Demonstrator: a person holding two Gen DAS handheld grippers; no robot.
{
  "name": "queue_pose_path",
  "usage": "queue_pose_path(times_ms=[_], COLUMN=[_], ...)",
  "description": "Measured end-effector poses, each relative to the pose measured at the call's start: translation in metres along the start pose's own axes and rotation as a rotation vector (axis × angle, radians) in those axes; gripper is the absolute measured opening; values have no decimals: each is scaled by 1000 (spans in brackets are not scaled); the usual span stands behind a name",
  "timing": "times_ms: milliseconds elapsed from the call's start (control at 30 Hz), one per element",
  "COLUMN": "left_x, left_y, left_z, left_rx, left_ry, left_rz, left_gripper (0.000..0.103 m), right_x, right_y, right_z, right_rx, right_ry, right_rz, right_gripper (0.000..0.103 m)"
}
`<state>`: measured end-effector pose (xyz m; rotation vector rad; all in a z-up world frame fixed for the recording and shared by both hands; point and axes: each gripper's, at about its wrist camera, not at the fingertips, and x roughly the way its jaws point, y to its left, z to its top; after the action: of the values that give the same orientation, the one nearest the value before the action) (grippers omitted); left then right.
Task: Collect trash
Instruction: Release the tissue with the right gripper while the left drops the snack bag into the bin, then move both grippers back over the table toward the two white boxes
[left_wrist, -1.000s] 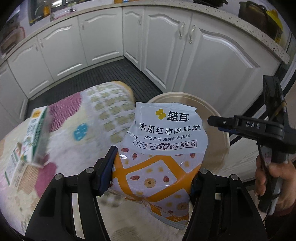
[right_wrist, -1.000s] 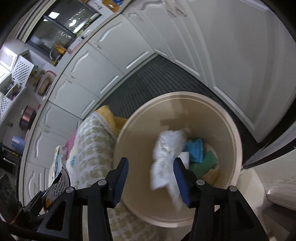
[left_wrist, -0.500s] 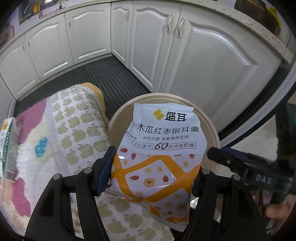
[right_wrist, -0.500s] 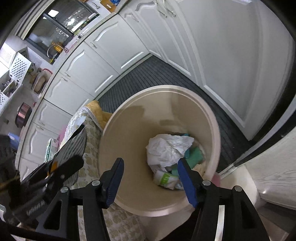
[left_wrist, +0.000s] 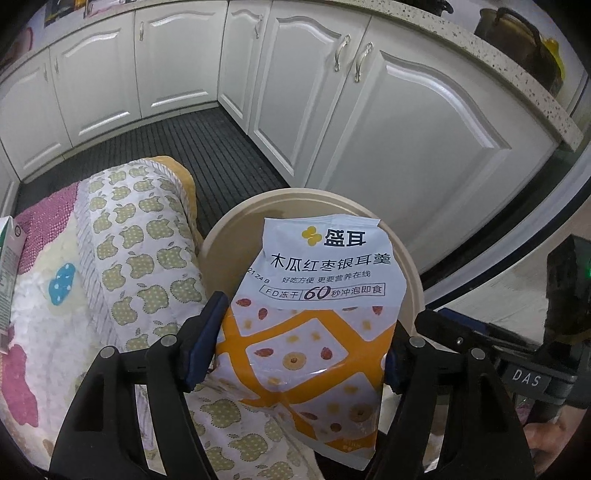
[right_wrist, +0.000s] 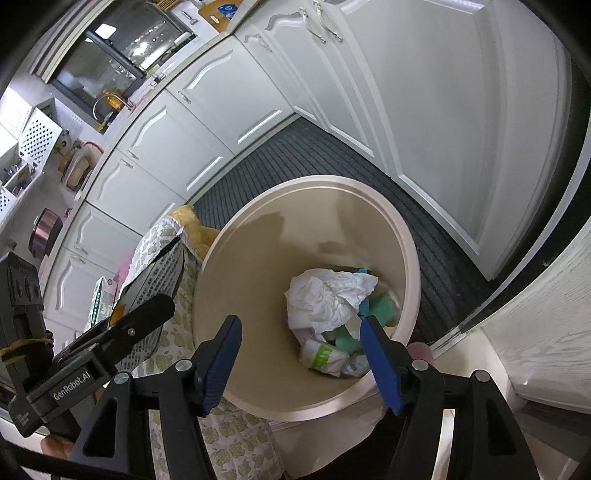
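My left gripper (left_wrist: 301, 341) is shut on a white and orange snack bag (left_wrist: 317, 306) and holds it upright at the near rim of the beige trash bin (left_wrist: 406, 258). In the right wrist view the bin (right_wrist: 236, 280) stands on the floor with crumpled white paper (right_wrist: 325, 299) and green wrappers inside. My right gripper (right_wrist: 301, 365) is open and empty over the bin's near rim. The left gripper with the bag's dark back (right_wrist: 159, 273) shows at the left of that view.
An apple-patterned cloth (left_wrist: 140, 258) covers the table left of the bin. A green and white carton (left_wrist: 7, 273) lies at the far left. White kitchen cabinets (left_wrist: 388, 122) and a dark ribbed floor mat (left_wrist: 192, 147) lie beyond.
My left gripper has carried the bag rightward to the bin's rim. The paper dropped from my right gripper has settled in the bin, and the right gripper has pulled back a little.
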<state>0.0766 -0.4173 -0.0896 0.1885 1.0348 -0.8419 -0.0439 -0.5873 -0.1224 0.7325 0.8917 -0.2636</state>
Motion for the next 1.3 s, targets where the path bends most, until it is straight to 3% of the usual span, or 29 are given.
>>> queue_pose_path(times_ms=[500, 733, 933, 1300], left_x=[-3, -7, -2, -15], left_y=[-1, 2, 1, 12], left_z=[6, 12, 12, -3], left_rx=[-16, -42, -38, -19], left_ry=[-6, -33, -12, -50], left_rz=[-62, -101, -79, 56], left_gripper=[73, 80, 81, 81], right_x=[-4, -7, -8, -1], right_y=[-8, -11, -12, 4], right_z=[0, 2, 1, -6], right_rx=[19, 36, 34, -4], right_ry=[-8, -20, -20, 7], right_rz=[-10, -17, -16, -9], right_gripper=[64, 65, 65, 65])
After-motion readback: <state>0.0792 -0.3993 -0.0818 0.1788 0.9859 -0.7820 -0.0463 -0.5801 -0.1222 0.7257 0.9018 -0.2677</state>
